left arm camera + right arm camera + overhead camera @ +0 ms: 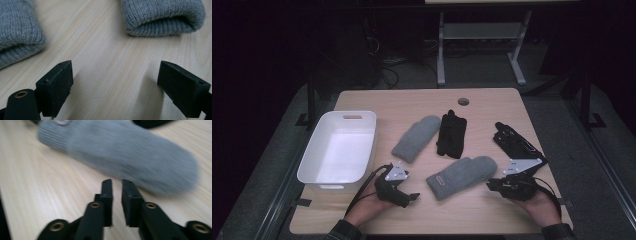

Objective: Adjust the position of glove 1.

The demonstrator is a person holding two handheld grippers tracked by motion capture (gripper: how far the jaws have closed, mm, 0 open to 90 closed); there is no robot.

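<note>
The white bin (339, 150) sits at the table's (482, 210) left edge, its near corner reaching slightly past that edge; every place below is given from this bin. To its right, past a narrow strip of bare wood, lies the first grey mitten (416, 138), slanting away with its cuff toward the person. Just right of that mitten, and touching it along one side, is a black glove (451, 133). Farther right and nearer the person lies the second grey mitten (462, 176), cuff pointing back toward the bin. Farthest from the bin, close to the table's right edge, is a second black glove (513, 140).

The left gripper (412, 195) rests on the wood just off the bin's near right corner, jaws standing wide apart with bare table between them; in the left gripper view both mitten cuffs (163, 17) lie ahead, well clear of the pads. The right gripper (490, 185) is at the far side from the bin, pointing toward the rounded end of the second mitten; in the right gripper view its jaws (117, 202) stand slightly apart with a narrow gap, nothing between them, the mitten (130, 155) just beyond the tips.

Open wood runs along the whole near edge and across the far strip by the round hole (463, 101).

Count: two grey mittens, two black gloves, one bin, two grippers.
</note>
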